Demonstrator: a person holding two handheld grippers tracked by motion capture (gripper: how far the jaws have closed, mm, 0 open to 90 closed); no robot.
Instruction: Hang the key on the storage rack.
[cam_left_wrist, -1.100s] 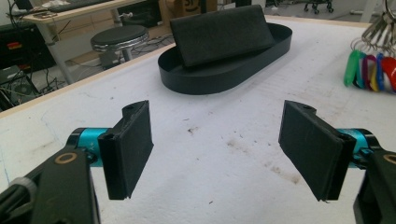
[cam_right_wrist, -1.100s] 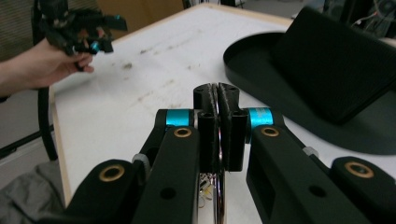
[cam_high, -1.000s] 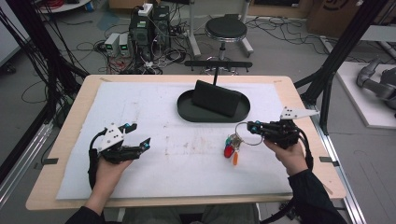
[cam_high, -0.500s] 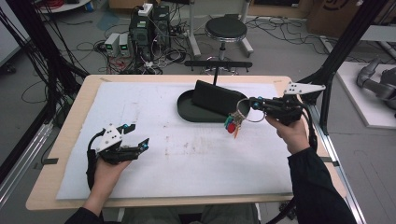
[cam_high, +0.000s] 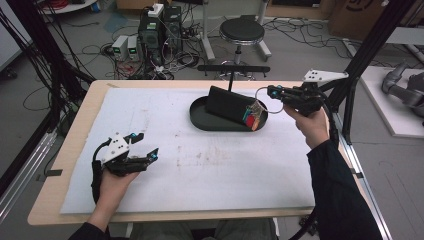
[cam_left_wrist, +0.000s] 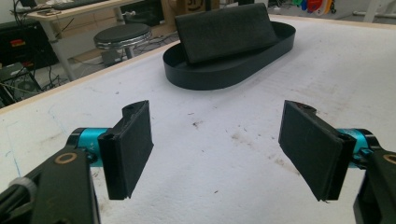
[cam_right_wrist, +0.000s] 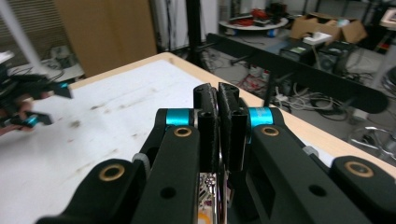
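Right gripper (cam_high: 274, 92) is held aloft near the counter's far right corner, above the right end of the black oval tray (cam_high: 200, 117). Its jaws are pressed together, pinching the wire ring of a key bunch (cam_high: 253, 116); the ring loops out from the jaw tips and the keys w/ red, blue and orange tags hang below it, over the tray's right end. Can't tell whether the tags touch the tray or the block in it. In the right gripper view the two pads (cam_right_wrist: 208, 122) meet face to face w/ no gap, and a sliver of metal and key shows just beneath them.

Left gripper (cam_high: 145, 146) sits low over the counter towards the near left corner, hand under it, pointing right along the white mat (cam_high: 210, 170). Jaws spread wide, nothing between them; the left gripper view shows both pads (cam_left_wrist: 131, 144) well apart w/ bare, scuffed mat in the gap.

The tray stands on the mat near the middle of the far edge. A black rectangular block (cam_high: 227, 104) leans tilted inside it, lengthwise. In the left gripper view the tray (cam_left_wrist: 219, 77) and block (cam_left_wrist: 224, 29) lie well ahead of the open jaws.

Off the counter, beyond the far edge: a black round stool (cam_high: 242, 31) and computer units (cam_high: 157, 31) on the floor.
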